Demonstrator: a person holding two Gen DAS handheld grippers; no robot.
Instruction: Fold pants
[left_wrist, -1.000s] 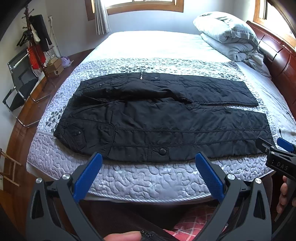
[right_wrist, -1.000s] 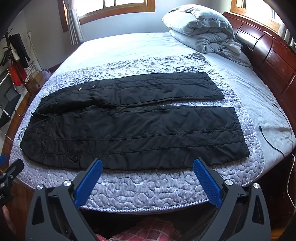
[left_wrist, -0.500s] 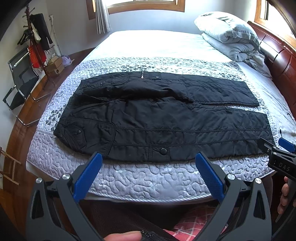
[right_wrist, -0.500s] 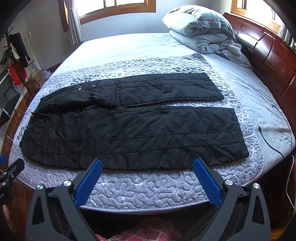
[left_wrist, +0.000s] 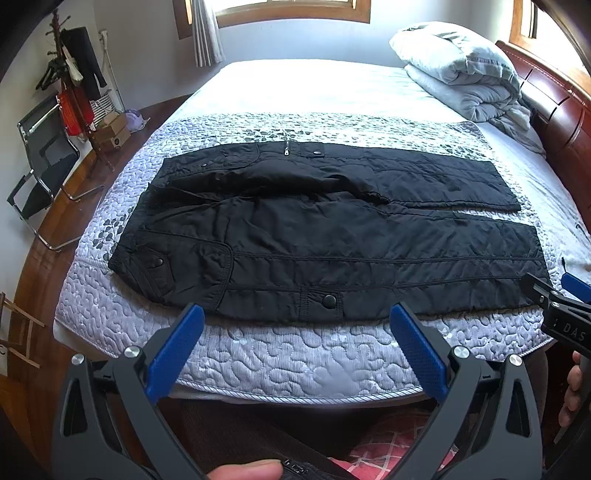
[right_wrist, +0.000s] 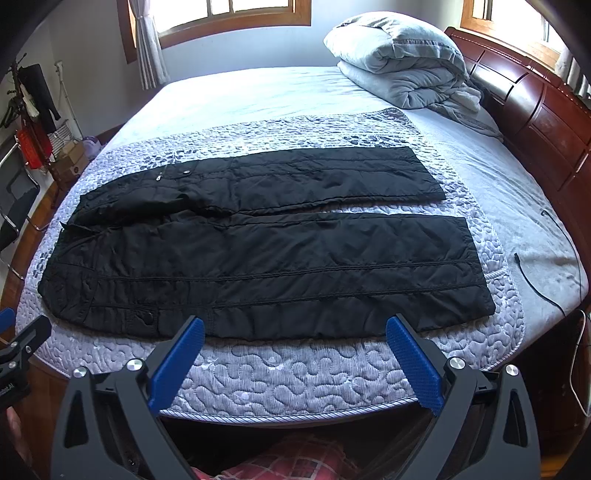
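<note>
Black pants (left_wrist: 332, 240) (right_wrist: 258, 251) spread flat across quilted bed cover (left_wrist: 295, 354) (right_wrist: 295, 373), waistband toward 9 o'clock, leg cuffs toward 3 o'clock, both legs side by side, unfolded. Left claw (left_wrist: 295, 332) spread wide, empty, hovering just off near bed edge, blue pads (left_wrist: 173, 354) short of near pant seam. Right claw (right_wrist: 293, 338) likewise wide open, holding nothing, tips at near leg hem line. Folded grey duvet (right_wrist: 399, 62) at 1 o'clock by wooden headboard (right_wrist: 535, 122). Black cable (right_wrist: 535, 277) on sheet at 3 o'clock.
</note>
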